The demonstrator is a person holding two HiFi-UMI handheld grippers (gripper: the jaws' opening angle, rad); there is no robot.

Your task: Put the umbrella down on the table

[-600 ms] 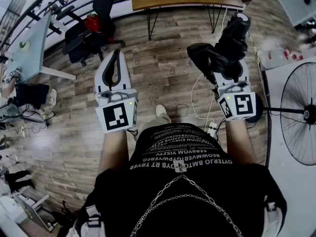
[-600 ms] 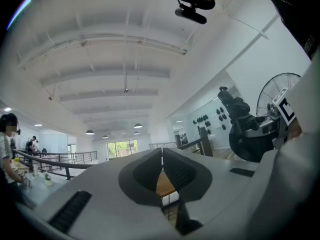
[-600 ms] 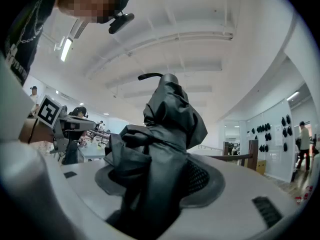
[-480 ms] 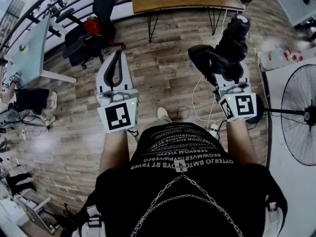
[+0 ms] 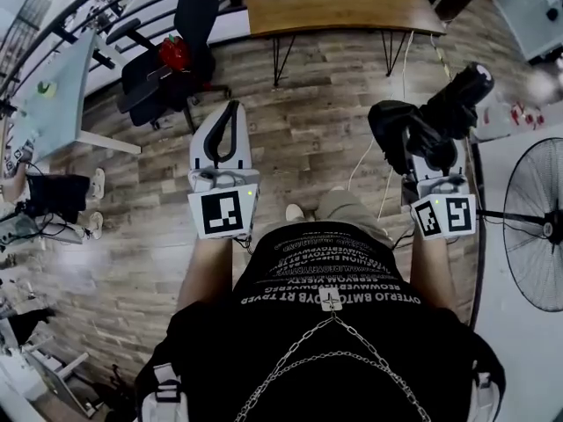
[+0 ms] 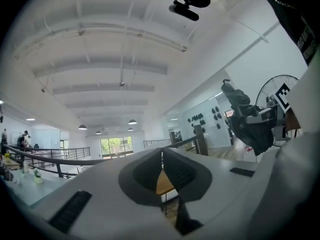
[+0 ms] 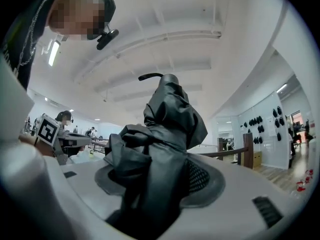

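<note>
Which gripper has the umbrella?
The right gripper: its jaws clamp the folded black umbrella. The left gripper is shut with nothing between its jaws.

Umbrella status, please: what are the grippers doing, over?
Right gripper shut on folded black umbrella. Left gripper shut, empty. Wooden table ahead, not yet reached.

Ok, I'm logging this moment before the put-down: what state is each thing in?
umbrella: folded, held up in the air.
right claw: shut on the umbrella.
left claw: shut, nothing in it.
wooden table: ahead, umbrella not yet on it.
fan: standing; running or not, cannot tell.
</note>
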